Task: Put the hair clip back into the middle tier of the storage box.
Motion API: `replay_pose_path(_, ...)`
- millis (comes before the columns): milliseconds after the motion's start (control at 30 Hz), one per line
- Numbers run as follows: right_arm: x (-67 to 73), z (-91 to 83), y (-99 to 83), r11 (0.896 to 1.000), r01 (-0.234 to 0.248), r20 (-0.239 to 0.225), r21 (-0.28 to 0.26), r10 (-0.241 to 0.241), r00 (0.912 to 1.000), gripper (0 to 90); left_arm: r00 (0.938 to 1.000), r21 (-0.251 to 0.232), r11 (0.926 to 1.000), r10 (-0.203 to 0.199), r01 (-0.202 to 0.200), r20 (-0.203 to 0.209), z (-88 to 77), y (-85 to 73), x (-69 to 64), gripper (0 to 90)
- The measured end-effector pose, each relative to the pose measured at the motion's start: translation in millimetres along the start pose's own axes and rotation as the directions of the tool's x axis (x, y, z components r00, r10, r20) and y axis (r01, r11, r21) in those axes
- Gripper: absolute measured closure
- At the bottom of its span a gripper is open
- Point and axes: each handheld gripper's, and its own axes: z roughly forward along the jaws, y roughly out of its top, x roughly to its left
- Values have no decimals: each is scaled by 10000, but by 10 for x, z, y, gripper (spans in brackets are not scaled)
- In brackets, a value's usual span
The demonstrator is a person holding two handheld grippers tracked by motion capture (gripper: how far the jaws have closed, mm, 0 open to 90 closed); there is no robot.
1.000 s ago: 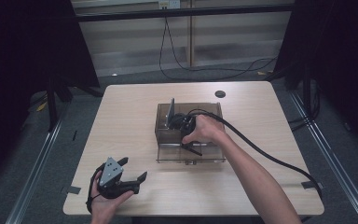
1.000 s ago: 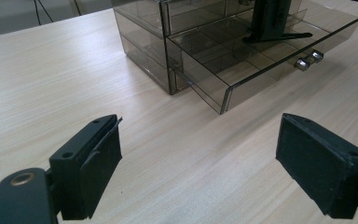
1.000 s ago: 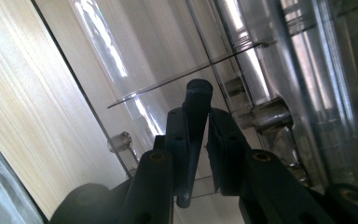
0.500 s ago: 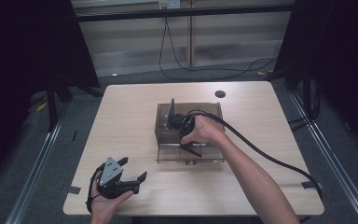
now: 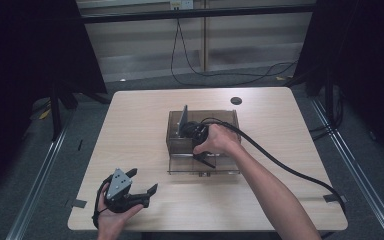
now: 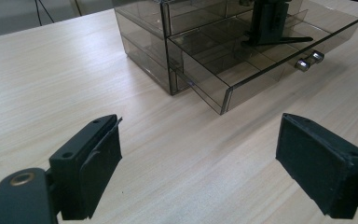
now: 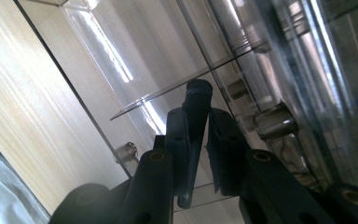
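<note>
Smoked-plastic drawer cabinet point(image 5: 202, 131) is sitting at the middle of the wooden table point(image 5: 130, 125), its top drawer point(image 6: 261, 60) pulled out toward the person, two small metal knobs point(image 6: 307, 60) showing on its front. At the centre of the high view, the person's right hand is reaching the right gripper point(image 5: 200, 145) down into that open drawer. In the right gripper view, its jaws are closing together on a slim dark pen-like object point(image 7: 193, 140) with a rounded cap, held just above the clear dividers; I cannot tell exactly what the object is. In the lower left of the high view, the left gripper point(image 5: 140, 187) is resting in the person's upturned left hand near the table's front edge, its jaws wide apart and holding nothing, well away from the cabinet. Risk, as I am judging it: the grip is looking thin and off-centre, so the object could be slipping or swivelling as it is lifted, catching a divider or the drawer wall. With nothing bracing the light cabinet, a snag could be dragging it across the table or tipping the drawer.
</note>
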Motion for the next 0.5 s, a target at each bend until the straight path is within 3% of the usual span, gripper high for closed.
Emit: replay_pose_path(500,15,-3,-9,10000,-87,74,-6,87,9999,785,10000,-15,10000,-6,6,-4,-1,-2,-2,138)
